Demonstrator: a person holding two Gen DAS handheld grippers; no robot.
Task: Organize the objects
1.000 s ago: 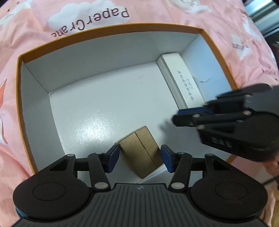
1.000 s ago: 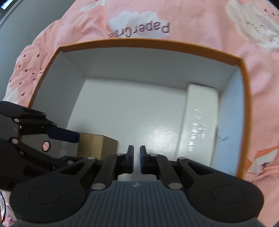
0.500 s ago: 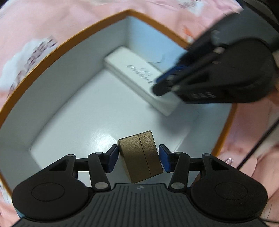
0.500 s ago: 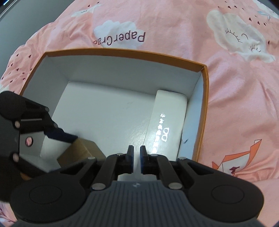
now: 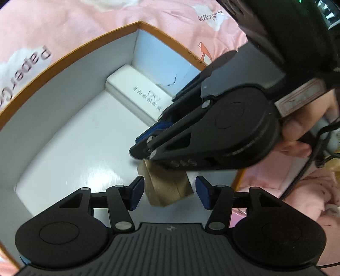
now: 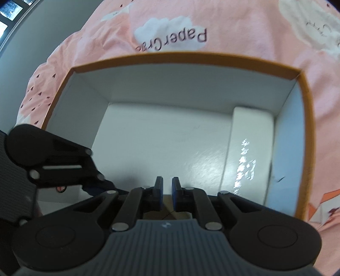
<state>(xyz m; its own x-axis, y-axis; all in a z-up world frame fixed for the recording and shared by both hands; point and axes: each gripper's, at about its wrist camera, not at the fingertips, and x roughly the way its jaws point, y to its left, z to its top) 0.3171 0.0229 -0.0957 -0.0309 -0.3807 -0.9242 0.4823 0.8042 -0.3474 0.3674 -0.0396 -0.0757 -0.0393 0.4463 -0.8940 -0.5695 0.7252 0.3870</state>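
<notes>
A small brown box [image 5: 167, 189] lies on the floor of a white carton with an orange rim [image 5: 85, 45]. My left gripper [image 5: 170, 186] straddles the box; its jaws are opening, with the left pad close to the box and a gap at the right pad. From the upper right, my right gripper [image 5: 140, 151] rests its nearly shut tips on the box's top edge. In the right wrist view the right gripper [image 6: 167, 186] shows a slim gap with nothing in it and a strip of the brown box [image 6: 167, 209] underneath. A long white box [image 5: 138, 93] lies along the carton's far wall.
The carton [image 6: 191, 57] sits on a pink printed bedsheet [image 5: 85, 19]. The white box [image 6: 248, 152] takes up the right side of the floor. A hand [image 5: 297, 131] holds the right gripper, and a black cable [image 5: 308, 165] hangs beside it.
The left gripper rolled, closed its pads on the brown box, then parted them again. The box turned with it. The right gripper swung in over the box's top.
</notes>
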